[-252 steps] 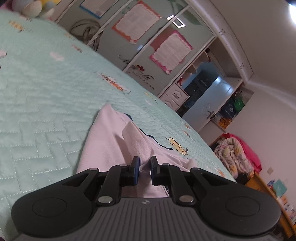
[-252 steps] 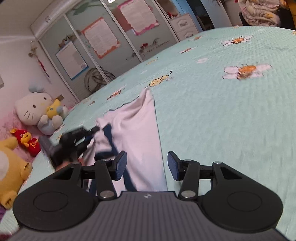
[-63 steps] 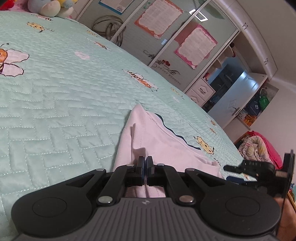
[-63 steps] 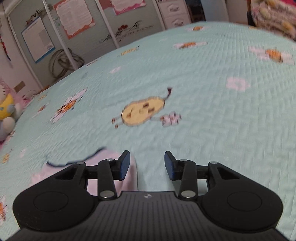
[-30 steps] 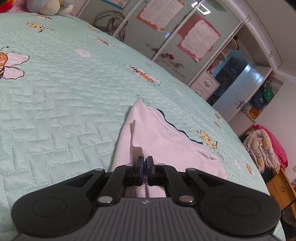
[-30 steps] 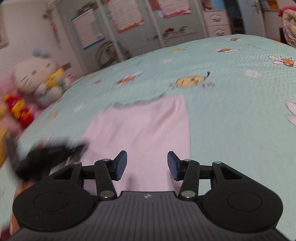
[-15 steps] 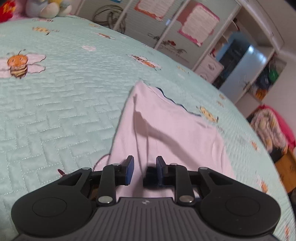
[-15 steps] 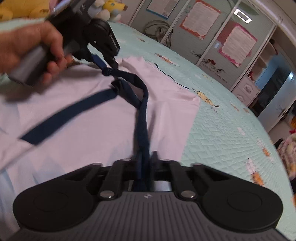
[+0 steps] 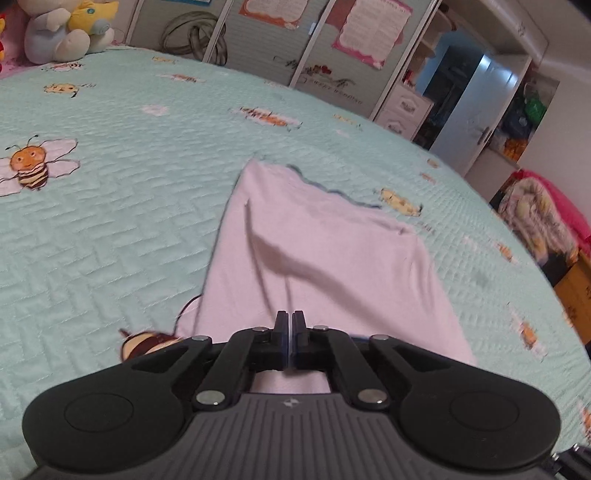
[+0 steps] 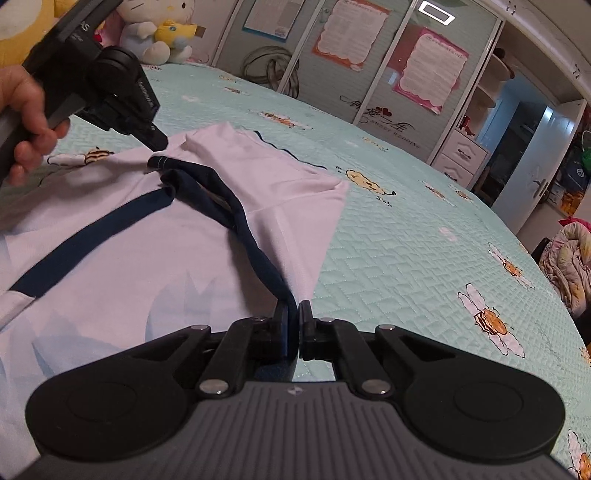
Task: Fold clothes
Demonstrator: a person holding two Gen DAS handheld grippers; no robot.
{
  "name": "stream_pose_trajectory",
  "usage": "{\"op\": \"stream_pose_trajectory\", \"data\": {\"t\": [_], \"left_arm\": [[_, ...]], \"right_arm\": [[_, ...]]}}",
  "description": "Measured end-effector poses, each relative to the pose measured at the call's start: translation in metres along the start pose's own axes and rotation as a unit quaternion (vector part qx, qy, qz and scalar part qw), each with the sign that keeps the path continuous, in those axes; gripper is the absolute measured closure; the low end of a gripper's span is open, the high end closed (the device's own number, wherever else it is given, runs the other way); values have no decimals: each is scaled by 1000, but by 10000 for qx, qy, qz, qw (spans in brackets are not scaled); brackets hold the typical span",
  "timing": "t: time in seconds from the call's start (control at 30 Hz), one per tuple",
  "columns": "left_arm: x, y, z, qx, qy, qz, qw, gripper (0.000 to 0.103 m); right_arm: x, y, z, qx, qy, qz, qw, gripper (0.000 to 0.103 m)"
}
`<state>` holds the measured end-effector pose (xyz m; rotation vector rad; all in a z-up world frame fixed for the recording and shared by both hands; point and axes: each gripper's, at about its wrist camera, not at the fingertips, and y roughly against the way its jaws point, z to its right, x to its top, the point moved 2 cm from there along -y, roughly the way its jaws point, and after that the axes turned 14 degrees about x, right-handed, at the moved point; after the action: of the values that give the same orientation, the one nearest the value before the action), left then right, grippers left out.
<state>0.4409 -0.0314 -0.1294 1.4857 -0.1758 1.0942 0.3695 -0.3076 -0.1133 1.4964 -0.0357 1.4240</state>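
wardrobe decal [image 10: 392, 126] reads "sweet wedding" beyond shirt [image 10: 147, 258], right gripper [image 10: 297, 317] pinching collar [image 10: 236, 218].

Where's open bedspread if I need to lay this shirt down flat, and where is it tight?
Bare green bedspread runs right of the white shirt toward the wardrobe doors, and left of it toward the plush toys. It is crowded over the shirt, where the left gripper and right gripper work the navy collar.
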Motion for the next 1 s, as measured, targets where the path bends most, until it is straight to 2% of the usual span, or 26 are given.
{"op": "stream_pose_trajectory", "data": {"t": [0.13, 0.2, 0.27, 0.3, 0.33, 0.37, 0.47, 0.53, 0.77, 0.87, 1.0], "left_arm": [[-3, 2, -4, 20, -24, -40, 10000, 103], [-5, 1, -15, -414, 402, -110, 9983, 103], [-5, -2, -20, -734, 805, -228, 9938, 91], [-6, -3, -22, -868, 992, -291, 9908, 77], [-6, -5, -21, -940, 1072, -306, 9893, 70], [-5, -6, -18, -975, 1084, -289, 9889, 70], [-3, -10, -9, -962, 981, -220, 9903, 73], [-1, -13, -3, -888, 832, -163, 9924, 102], [3, -4, -11, -680, 881, 174, 9936, 103], [-3, -9, -11, -561, 678, 62, 9961, 103], [-9, -10, -9, -662, 530, 46, 9964, 102]], "right_arm": [[-3, -7, -4, 38, 109, -184, 9998, 99], [-5, -8, -6, 25, 178, -203, 9996, 99], [-6, -9, -8, 14, 204, -193, 9996, 98], [-6, -10, -9, 9, 217, -188, 9996, 97], [-6, -10, -10, 4, 230, -183, 9996, 97], [-7, -11, -11, -2, 243, -179, 9995, 97], [-8, -12, -14, -18, 282, -164, 9995, 97], [-7, -12, -17, -29, 332, -160, 9993, 97], [0, -12, -19, 57, 367, -100, 9993, 97], [0, -14, -20, 139, 350, -167, 9992, 97], [-5, -15, -18, 234, 328, -272, 9988, 97]]}}
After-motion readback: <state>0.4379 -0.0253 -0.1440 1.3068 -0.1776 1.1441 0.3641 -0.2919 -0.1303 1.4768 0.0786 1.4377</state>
